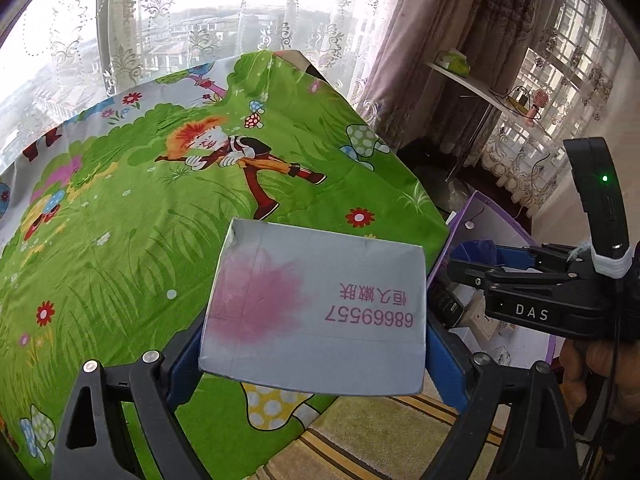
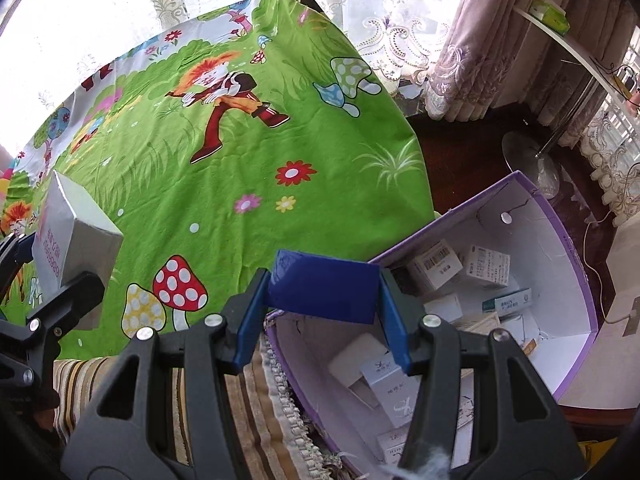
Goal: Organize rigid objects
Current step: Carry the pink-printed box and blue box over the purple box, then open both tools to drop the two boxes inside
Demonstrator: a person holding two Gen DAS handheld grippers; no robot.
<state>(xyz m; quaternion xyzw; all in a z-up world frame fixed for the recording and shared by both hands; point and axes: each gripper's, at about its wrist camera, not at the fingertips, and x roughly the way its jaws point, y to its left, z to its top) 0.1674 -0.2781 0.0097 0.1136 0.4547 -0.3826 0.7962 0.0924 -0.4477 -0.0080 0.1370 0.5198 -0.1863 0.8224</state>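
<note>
Left-wrist view: the left tool (image 1: 314, 354), its blue-padded jaws spread wide, grips a silver-grey rectangular cardboard box (image 1: 316, 312) by its two side faces; the box bears a pink smudged flower print and magenta printed characters and digits, seen upside down. The box hangs above the near edge of a table covered by a bright green cartoon-print cloth (image 1: 160, 208) showing a red-haired figure, spotted mushrooms and flowers. To the right in this view, the right tool (image 1: 476, 256) appears side-on in a person's hand (image 1: 588, 364), with a small dark blue rectangular box (image 1: 478, 254) between its jaws. Right-wrist view: the right tool (image 2: 324, 312), jaws about half open, clamps the dark blue box (image 2: 322, 286) by its two ends, holding it over the near corner of an open purple cardboard carton with a white interior (image 2: 560, 280). The carton stands just beside the table's right edge and holds several small white packages (image 2: 486, 266) lying loosely, some with barcodes or printed labels. At the left margin of this view the silver-grey box (image 2: 76, 236) and part of the left tool are visible above the cloth (image 2: 240, 160). A striped beige-and-brown rug (image 2: 240, 408) lies below both tools, touching the carton's near wall. Lace curtains (image 1: 200, 20) and pink drapes (image 2: 472, 40) hang behind the table.
</note>
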